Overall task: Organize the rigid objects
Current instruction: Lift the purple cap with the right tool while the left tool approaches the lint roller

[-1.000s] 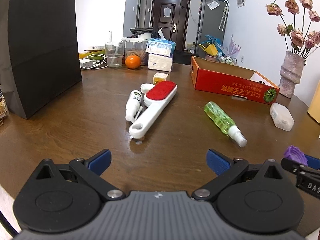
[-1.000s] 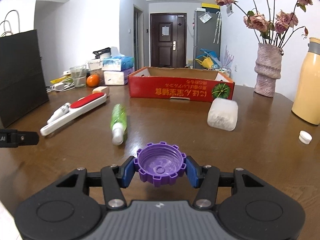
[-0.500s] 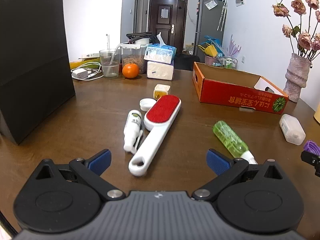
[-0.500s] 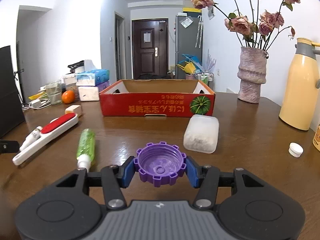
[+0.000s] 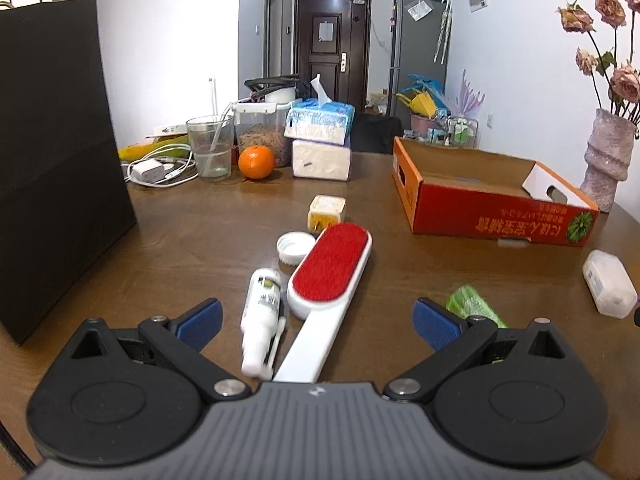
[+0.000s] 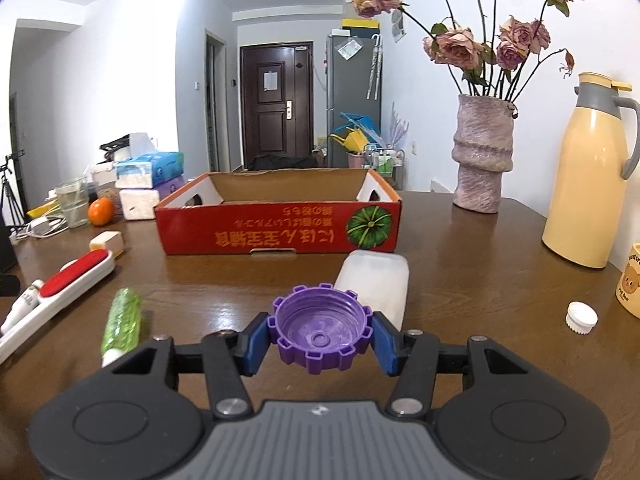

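My right gripper (image 6: 320,338) is shut on a purple ridged cap (image 6: 320,330), held above the wooden table, facing the open red cardboard box (image 6: 280,232). A white plastic container (image 6: 374,280) lies just beyond the cap. My left gripper (image 5: 316,320) is open and empty, low over the white lint brush with a red pad (image 5: 328,280) and the small white bottle (image 5: 262,312) beside it. A green spray bottle (image 5: 472,306) lies by its right finger and also shows in the right wrist view (image 6: 122,320).
A black paper bag (image 5: 56,168) stands at the left. A white cap (image 5: 295,246), a small yellow box (image 5: 326,210), an orange (image 5: 256,162), a glass, tissue packs and cables sit farther back. A vase (image 6: 482,156), a yellow thermos (image 6: 588,168), a mug and a white cap (image 6: 582,317) are at the right.
My left gripper has moved forward and lower over the lint brush and white bottle. My right gripper has carried the purple cap forward and toward the red box.
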`<state>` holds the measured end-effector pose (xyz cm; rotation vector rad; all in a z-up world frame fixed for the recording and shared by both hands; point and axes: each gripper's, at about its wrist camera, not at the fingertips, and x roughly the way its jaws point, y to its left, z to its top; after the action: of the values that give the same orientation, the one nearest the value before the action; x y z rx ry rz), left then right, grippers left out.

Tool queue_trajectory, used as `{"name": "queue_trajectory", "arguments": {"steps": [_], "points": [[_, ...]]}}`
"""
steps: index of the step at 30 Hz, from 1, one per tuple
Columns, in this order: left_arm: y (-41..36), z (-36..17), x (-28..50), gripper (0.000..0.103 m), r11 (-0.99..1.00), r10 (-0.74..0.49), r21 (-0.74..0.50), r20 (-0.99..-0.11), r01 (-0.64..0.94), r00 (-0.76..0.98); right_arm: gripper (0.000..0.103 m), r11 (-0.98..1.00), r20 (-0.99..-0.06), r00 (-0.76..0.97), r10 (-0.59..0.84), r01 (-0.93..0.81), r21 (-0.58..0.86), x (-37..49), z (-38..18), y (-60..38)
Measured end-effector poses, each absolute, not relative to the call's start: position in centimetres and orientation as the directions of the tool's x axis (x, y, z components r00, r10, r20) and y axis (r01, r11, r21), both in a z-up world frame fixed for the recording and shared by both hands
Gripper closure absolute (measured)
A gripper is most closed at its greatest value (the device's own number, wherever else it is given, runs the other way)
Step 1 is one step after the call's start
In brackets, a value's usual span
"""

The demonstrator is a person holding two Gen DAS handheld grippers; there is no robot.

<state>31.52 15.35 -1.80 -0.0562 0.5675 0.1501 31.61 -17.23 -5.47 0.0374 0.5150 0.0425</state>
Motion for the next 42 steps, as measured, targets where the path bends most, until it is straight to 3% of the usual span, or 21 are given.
{"name": "queue_trajectory", "arguments": {"steps": [9,16,25,32,36,38,42], "points": [[15.7,-2.9,37.0,0.002,0.986,0.157,0.040,-0.547,-0.162,0.822,0.050,0.999,-0.481,0.875,0.043,-0.028,0.039,34.5,-5.7,-17.8],[16.3,-5.0,40.2,0.021,0.989,0.130,0.024,-0.602,-0.145,0.788,0.050,0.995,-0.493,0.866,0.085,-0.045,0.092,35.9,-6.8,-18.6],[16.2,-5.9,40.5,0.019,0.983,0.178,0.069,-0.592,-0.171,0.786,0.050,0.988,-0.506,0.852,0.133,-0.071,0.139,36.1,-7.4,-18.9],[16.9,-5.5,40.1,0.033,0.995,0.039,-0.050,-0.588,-0.084,0.808,0.050,0.986,-0.497,0.856,0.142,-0.080,0.144,35.8,-7.3,-18.7],[17.2,-6.4,41.1,0.033,0.993,0.056,-0.043,-0.630,-0.107,0.774,0.050,0.985,-0.492,0.858,0.148,-0.085,0.148,35.7,-7.2,-18.7],[17.4,-7.1,41.8,0.040,0.993,0.045,-0.051,-0.667,-0.106,0.744,0.050,0.985,-0.487,0.860,0.151,-0.087,0.151,35.6,-7.2,-18.8],[17.1,-7.2,41.6,0.041,0.995,0.052,-0.030,-0.658,-0.094,0.751,0.050,0.983,-0.479,0.864,0.156,-0.090,0.159,35.5,-7.1,-18.9]]}}
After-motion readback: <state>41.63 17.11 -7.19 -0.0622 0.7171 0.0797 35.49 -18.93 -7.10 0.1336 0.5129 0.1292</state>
